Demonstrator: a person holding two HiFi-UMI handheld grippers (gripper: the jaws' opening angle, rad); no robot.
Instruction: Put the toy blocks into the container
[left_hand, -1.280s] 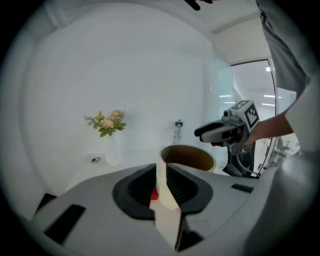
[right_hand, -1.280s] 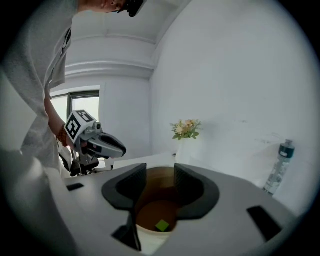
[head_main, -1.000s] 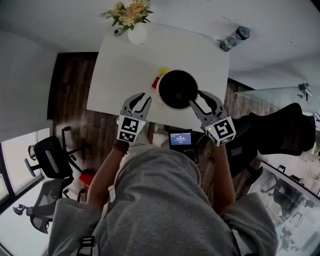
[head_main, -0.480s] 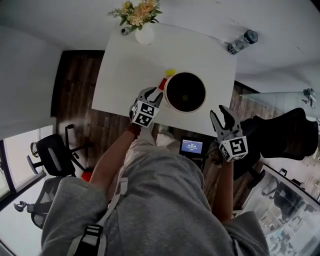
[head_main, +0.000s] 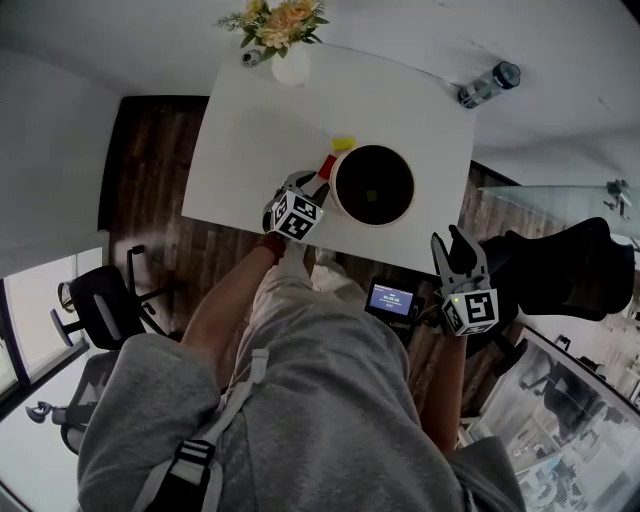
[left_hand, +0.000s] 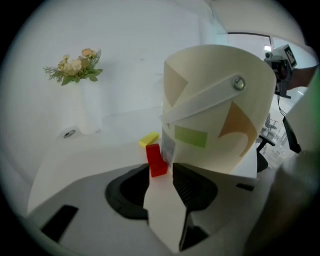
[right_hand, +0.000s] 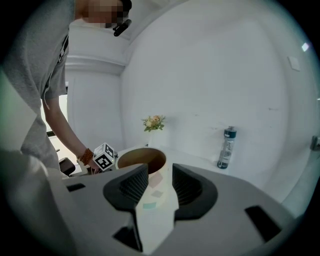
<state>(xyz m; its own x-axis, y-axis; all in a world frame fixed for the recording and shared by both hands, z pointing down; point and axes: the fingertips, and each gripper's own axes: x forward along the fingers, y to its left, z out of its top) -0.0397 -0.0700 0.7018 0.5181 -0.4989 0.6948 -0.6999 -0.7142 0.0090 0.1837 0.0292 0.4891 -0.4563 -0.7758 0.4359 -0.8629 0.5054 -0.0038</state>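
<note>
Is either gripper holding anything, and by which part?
Nothing is held. The left gripper, jaws just opening, is near the red block but not gripping it; the right gripper, jaws just closing slightly, is empty.

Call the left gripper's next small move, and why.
Probably ease the left gripper forward until it straddles the red block. Its jaws have just been opening, with nothing between them yet. The block stands just ahead of the tips, close beside the container.
</note>
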